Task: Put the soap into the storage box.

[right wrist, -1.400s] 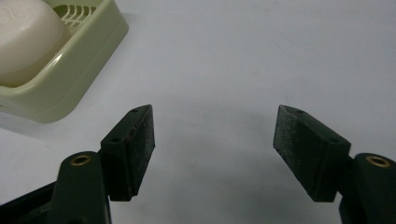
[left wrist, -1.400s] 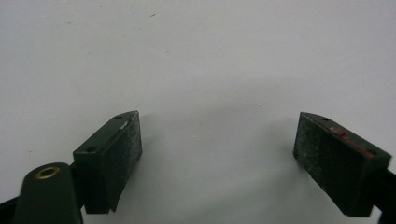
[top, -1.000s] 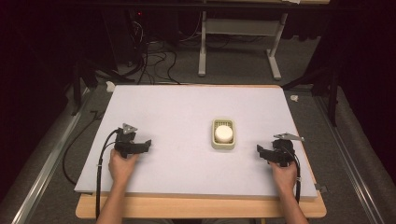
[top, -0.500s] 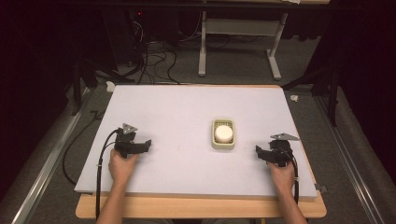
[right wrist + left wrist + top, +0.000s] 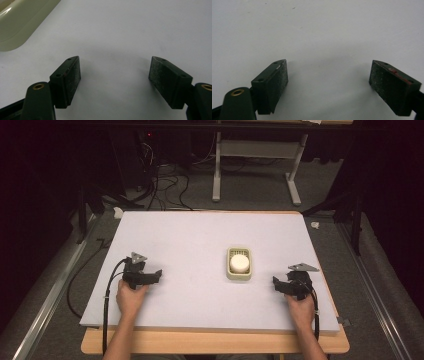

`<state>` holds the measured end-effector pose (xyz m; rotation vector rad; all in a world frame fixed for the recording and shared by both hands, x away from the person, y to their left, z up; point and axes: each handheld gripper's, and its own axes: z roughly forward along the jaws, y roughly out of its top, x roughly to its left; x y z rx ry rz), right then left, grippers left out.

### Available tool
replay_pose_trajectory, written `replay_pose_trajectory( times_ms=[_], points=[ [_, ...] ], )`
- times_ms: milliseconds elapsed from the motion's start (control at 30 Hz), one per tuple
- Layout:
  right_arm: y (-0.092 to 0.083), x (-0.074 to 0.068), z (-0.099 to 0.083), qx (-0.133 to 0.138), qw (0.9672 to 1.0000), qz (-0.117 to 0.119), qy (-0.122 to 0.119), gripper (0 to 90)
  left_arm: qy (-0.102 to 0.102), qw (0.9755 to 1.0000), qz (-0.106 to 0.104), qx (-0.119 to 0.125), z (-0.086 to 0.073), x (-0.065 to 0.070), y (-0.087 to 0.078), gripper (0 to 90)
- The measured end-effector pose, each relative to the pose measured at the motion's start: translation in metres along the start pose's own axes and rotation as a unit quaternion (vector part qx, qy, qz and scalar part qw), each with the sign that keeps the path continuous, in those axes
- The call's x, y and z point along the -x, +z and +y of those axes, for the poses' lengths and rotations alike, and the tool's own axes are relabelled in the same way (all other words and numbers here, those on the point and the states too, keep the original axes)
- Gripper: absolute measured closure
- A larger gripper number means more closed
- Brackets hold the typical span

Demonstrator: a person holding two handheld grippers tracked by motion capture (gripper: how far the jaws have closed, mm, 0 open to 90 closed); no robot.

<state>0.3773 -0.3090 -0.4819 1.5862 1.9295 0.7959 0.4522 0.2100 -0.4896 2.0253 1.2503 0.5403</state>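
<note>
The right gripper (image 5: 281, 286), jaws apart and just opening with nothing between them, rests near the table's (image 5: 200, 240) right edge; the left gripper (image 5: 156, 274) stands equally wide and empty. The cream tray (image 5: 239, 276) holding a white round object (image 5: 239, 263) (identity unclear) sits centre-right, so the right gripper's approach should run level, with open surface between

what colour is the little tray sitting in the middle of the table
The tray is pale cream, with a round white thing in it; the high view shows it best.
</note>
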Motion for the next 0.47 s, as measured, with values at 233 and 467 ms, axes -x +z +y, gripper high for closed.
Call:
replay_pose_trajectory(
  times_ms=[233, 467],
  points=[
    [0.0001, 0.0002, -0.0003, 0.0, 1.0, 0.0, 0.0, 26.3, 0.0, 1.0, 0.0, 0.0, -0.0001, -0.0001, 0.0, 16.0],
    [0.0001, 0.0005, -0.0002, 0.0, 1.0, 0.001, 0.001, 26.2, 0.0, 1.0, 0.0, 0.0, 0.0, -0.0001, 0.0001, 15.9]
  ],
)
